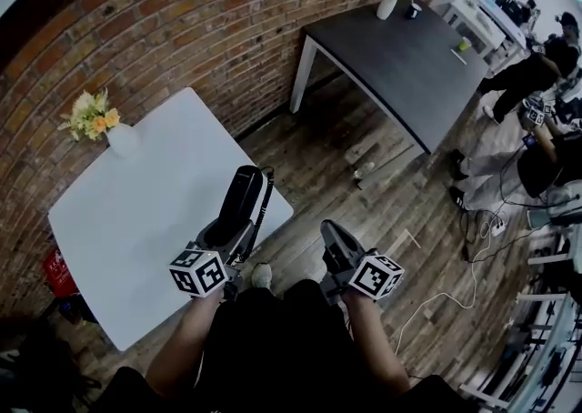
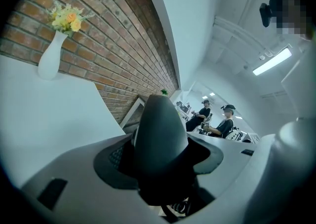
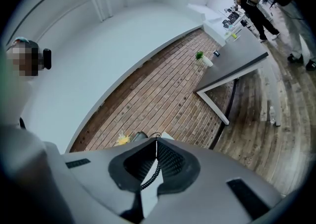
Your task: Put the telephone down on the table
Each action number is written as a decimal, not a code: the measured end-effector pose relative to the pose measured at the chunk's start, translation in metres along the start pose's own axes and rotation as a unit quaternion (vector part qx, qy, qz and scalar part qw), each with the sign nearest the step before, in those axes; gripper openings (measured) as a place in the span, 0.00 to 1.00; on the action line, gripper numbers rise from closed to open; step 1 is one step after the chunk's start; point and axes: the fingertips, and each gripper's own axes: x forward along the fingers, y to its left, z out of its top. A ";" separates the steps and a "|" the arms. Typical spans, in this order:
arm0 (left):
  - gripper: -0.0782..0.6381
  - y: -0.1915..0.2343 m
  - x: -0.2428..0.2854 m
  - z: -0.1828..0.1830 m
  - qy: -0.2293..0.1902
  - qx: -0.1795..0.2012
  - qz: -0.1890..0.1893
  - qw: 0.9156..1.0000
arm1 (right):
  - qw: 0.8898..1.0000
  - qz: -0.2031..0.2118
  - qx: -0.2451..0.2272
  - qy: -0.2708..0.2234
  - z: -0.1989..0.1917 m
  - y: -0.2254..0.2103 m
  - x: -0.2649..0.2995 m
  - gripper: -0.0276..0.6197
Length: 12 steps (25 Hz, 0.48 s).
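Note:
A black telephone handset [image 1: 241,197] stands nearly upright in my left gripper [image 1: 229,231], just over the near right edge of the white table [image 1: 136,220]. Its black cord [image 1: 264,206] hangs along its right side. In the left gripper view the handset [image 2: 158,119] fills the gap between the jaws, and the left gripper [image 2: 165,146] is shut on it. My right gripper [image 1: 333,236] hovers over the wooden floor to the right of the table, shut and holding nothing. In the right gripper view its jaws [image 3: 157,141] meet in a line, and the coiled cord [image 3: 150,173] shows beyond them.
A white vase of yellow flowers [image 1: 116,136] stands at the table's far left corner by the brick wall. A dark grey table [image 1: 400,56] with a potted plant stands further back. People [image 1: 536,75] sit at the right, and cables [image 1: 473,252] lie on the floor.

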 end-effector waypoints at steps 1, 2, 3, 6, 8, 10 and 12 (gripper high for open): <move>0.50 0.002 0.002 0.002 0.002 -0.001 0.000 1.000 | 1.000 0.000 0.001 0.000 0.002 0.000 0.005 0.08; 0.50 0.004 0.004 0.003 0.003 -0.002 0.001 1.000 | 1.000 0.001 0.001 0.002 0.004 0.000 0.009 0.08; 0.50 0.006 0.005 0.006 0.003 -0.001 0.001 1.000 | 1.000 0.005 -0.001 0.004 0.007 0.001 0.015 0.08; 0.50 0.012 0.014 0.015 -0.002 -0.006 0.006 1.000 | 1.000 0.016 -0.006 0.011 0.018 -0.001 0.034 0.08; 0.50 0.014 0.020 0.017 -0.002 -0.012 0.010 1.000 | 1.000 0.021 -0.004 0.016 0.025 -0.006 0.043 0.08; 0.50 0.015 0.027 0.020 -0.006 -0.014 0.019 1.000 | 0.999 0.031 -0.004 0.027 0.033 -0.010 0.055 0.08; 0.50 0.019 0.032 0.024 -0.016 -0.019 0.037 0.999 | 0.998 0.045 -0.006 0.051 0.038 -0.015 0.070 0.08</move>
